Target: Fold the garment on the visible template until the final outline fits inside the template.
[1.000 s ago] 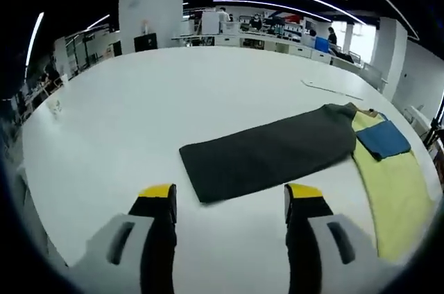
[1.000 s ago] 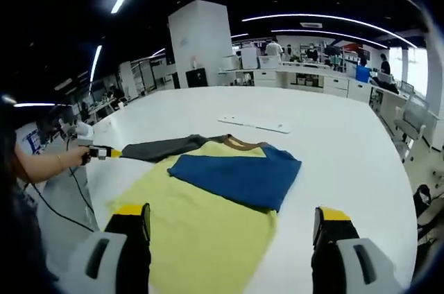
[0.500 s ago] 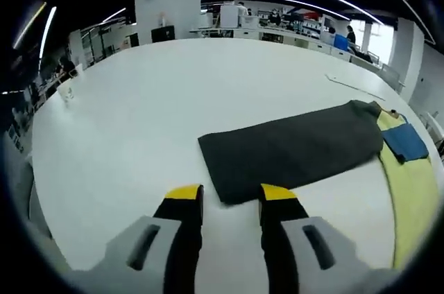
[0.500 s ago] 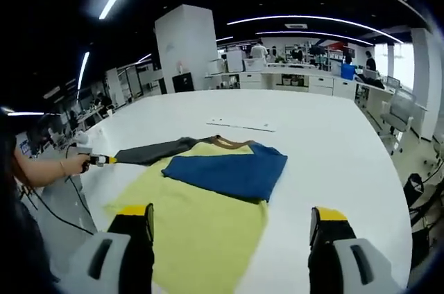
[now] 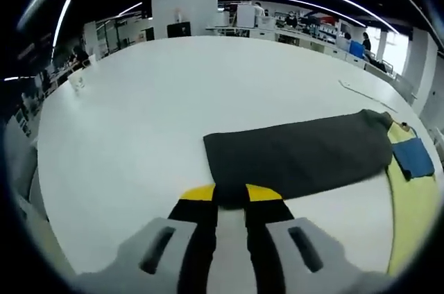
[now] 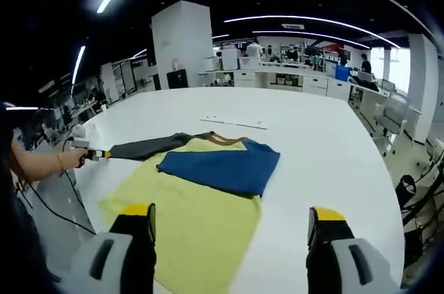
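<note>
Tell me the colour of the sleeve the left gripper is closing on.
Dark charcoal grey sleeve, clearest in the left gripper view, at the left gripper.

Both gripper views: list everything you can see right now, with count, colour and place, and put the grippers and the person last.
Garment: one, with a yellow body, a blue folded sleeve and a dark grey sleeve stretched sideways, lying flat on the table.
Table: one, white, large, under the garment.
Flat strip: one, white, on the table beyond the collar.
Office desks and people: several, far background, too small to count.
Left gripper: yellow tips, jaws nearly together at the dark grey sleeve's cuff edge.
Right gripper: yellow tips, jaws wide apart above the yellow hem.
Person's hand: one, at the left of the right gripper view.
</note>
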Tool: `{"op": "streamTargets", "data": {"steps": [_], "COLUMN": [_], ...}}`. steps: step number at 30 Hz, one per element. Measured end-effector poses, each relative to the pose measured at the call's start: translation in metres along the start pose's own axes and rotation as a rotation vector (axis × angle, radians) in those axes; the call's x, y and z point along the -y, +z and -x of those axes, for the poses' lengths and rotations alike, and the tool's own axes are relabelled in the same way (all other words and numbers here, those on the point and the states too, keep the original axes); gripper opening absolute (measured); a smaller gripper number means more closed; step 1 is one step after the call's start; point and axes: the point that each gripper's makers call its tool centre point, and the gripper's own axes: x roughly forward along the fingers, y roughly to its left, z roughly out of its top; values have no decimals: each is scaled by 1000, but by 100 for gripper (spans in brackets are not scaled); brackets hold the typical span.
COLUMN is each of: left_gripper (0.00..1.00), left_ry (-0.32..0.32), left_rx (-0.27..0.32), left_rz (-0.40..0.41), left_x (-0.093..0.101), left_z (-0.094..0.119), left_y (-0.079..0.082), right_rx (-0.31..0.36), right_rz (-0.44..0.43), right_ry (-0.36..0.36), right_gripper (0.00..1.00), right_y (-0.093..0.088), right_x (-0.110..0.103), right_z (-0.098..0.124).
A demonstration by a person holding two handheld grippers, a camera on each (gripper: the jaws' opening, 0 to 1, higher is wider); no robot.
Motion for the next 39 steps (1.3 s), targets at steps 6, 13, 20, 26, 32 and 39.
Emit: {"op": "streamTargets", "data": {"steps": [6,13,20,26,32,39], "left_gripper": [2,2,2,2,1,1], "left_ry": [-6,-2,-20,-17,-17,-30], "left_rx": [-18,-29,-36,-36,-14,20], "left_rz": [15,39,53,41,17,-19], "left_x": [1,2,1,-1,2,8], "left_z": [3,13,20,21,27,36], "left_y": [-3,-12,-21,-18,-8,4], "right_rx": [7,14,1,-7,-2,-4], "right_rz": [-16,-19,-19,-24,-24,-24], "right_ry": [-3,-6,-1,4,9,13], "right_gripper": [90,90,91,90,91,92], "right_y": [-2,0,-4,-6,-4,-6], "right_x": [0,1,-1,-3,-5,-7], "right_z": [1,3,4,3,3,5]}}
